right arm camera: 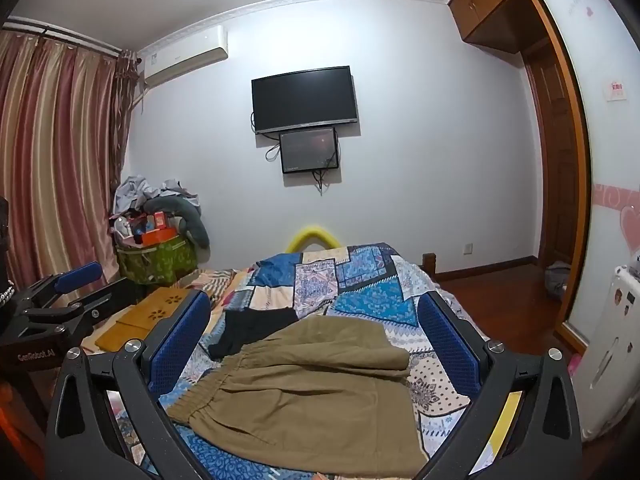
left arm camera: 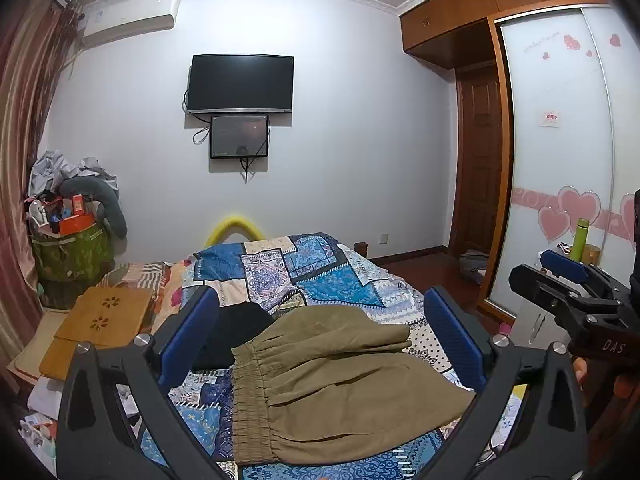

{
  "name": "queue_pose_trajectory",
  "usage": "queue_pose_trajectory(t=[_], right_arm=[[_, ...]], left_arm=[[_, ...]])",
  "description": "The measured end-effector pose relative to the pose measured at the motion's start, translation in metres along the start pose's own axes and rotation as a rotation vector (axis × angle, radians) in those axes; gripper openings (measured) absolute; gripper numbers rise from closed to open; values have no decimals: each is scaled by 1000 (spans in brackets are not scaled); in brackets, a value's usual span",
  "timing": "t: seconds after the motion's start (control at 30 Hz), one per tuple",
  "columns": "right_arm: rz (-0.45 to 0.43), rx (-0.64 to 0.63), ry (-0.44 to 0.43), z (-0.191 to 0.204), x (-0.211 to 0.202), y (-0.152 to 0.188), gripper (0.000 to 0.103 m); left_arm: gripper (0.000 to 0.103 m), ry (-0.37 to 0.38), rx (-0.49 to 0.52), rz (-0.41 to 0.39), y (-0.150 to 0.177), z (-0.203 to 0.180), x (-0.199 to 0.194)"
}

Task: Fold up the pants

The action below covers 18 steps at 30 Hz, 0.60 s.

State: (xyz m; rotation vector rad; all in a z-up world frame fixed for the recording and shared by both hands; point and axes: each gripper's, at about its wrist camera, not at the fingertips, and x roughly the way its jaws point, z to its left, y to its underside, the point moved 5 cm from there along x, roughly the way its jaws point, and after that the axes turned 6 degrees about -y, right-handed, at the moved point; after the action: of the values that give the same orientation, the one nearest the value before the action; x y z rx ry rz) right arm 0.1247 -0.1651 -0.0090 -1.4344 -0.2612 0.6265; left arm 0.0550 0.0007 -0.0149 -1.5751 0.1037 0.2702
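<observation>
Item: olive-khaki cotton pants with a gathered elastic waistband (left arm camera: 340,384), laid flat on the patchwork blue-and-cream quilted bed (left arm camera: 316,268), already doubled over, waistband toward the left of both views. A soft, light, limp cloth is judged; sagging is to be expected when lifted, with no slipperiness or fragility. The elastic waistband (right arm camera: 208,396) is judged the thickest, firmest hold; the folded edge at the far right (right arm camera: 400,356) is judged the second hold for a further fold.

Item: left gripper (left arm camera: 320,340), blue-padded fingers spread wide apart, nothing held, poised above the pants.

Item: right gripper (right arm camera: 316,344), blue-padded fingers likewise spread apart and empty, above the same garment.

Item: black folded garment (right arm camera: 252,332), lying on the bed just beyond the pants, partly overlapped by them.

Item: green patterned fabric basket (right arm camera: 160,260), beside the bed near the curtain, filled above the rim; an orange box (right arm camera: 158,236), a grey padded roll and crumpled grey cloth are seen in it, the rest not being distinguishable.

Item: pale wooden board with flower cut-outs (left arm camera: 104,316), at the bed's left edge.
</observation>
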Motion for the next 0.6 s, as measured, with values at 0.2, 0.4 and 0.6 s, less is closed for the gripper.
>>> queue_pose_trajectory(t=[0.2, 0.4, 0.6], right_arm=[[2, 1, -1, 2, 1, 3, 103], [3, 2, -1, 2, 1, 3, 103], [7, 3, 0, 2, 2, 3, 103]], left_arm=[[103, -4, -4, 3, 3, 2, 2], [103, -6, -6, 4, 5, 3, 5], [103, -9, -10, 4, 6, 3, 5]])
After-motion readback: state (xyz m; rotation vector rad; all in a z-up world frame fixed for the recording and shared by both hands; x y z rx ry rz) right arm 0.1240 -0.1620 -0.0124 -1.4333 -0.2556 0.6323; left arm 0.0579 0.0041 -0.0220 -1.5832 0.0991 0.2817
